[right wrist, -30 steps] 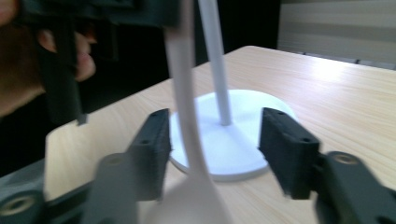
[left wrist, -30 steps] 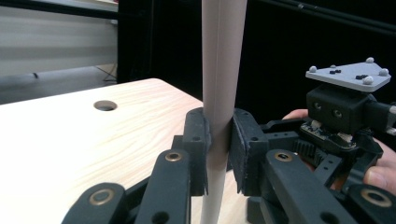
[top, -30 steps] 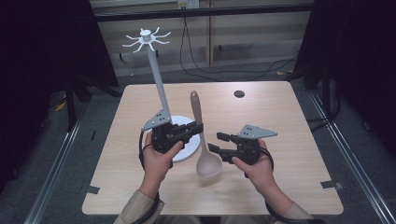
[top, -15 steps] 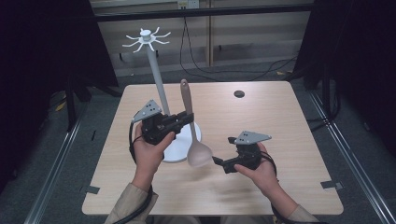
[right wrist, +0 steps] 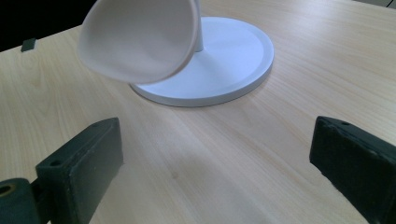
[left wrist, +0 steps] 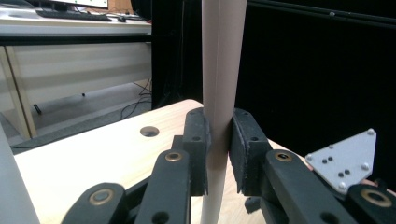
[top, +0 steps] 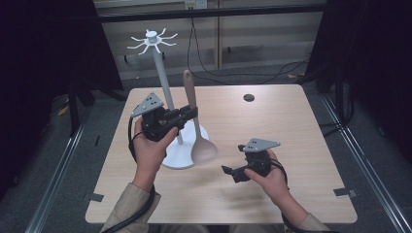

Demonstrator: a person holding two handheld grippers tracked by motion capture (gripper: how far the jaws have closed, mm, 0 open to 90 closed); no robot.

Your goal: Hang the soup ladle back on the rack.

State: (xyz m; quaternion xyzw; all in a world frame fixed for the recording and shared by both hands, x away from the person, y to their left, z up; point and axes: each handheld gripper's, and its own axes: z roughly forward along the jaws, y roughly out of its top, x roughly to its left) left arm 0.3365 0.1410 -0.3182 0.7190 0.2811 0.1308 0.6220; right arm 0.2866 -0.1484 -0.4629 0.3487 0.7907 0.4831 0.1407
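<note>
A pale beige spoon [top: 204, 151] hangs upright, bowl down, just above the round base of a white hook stand [top: 163, 77]. My left gripper [top: 190, 112] is shut on its handle beside the stand's pole. In the left gripper view the pads [left wrist: 198, 140] press both sides of the handle [left wrist: 222, 70]. My right gripper [top: 228, 171] sits low over the table, right of the spoon's bowl; its jaws have just been opening and stand wide with nothing between them. In the right gripper view [right wrist: 219, 158] the bowl [right wrist: 137, 39] hangs ahead before the stand's base [right wrist: 224, 65].
The wooden table [top: 291, 126] has a dark round hole [top: 248, 97] at its far middle. The stand's crown of hooks [top: 153, 41] rises above the far left. Cables lie on the floor behind the table. Black surroundings close in left and right.
The left gripper has raised the spoon off the table and stood it upright. The right gripper has opened, left the spoon's bowl and drawn back lower toward the near right.
</note>
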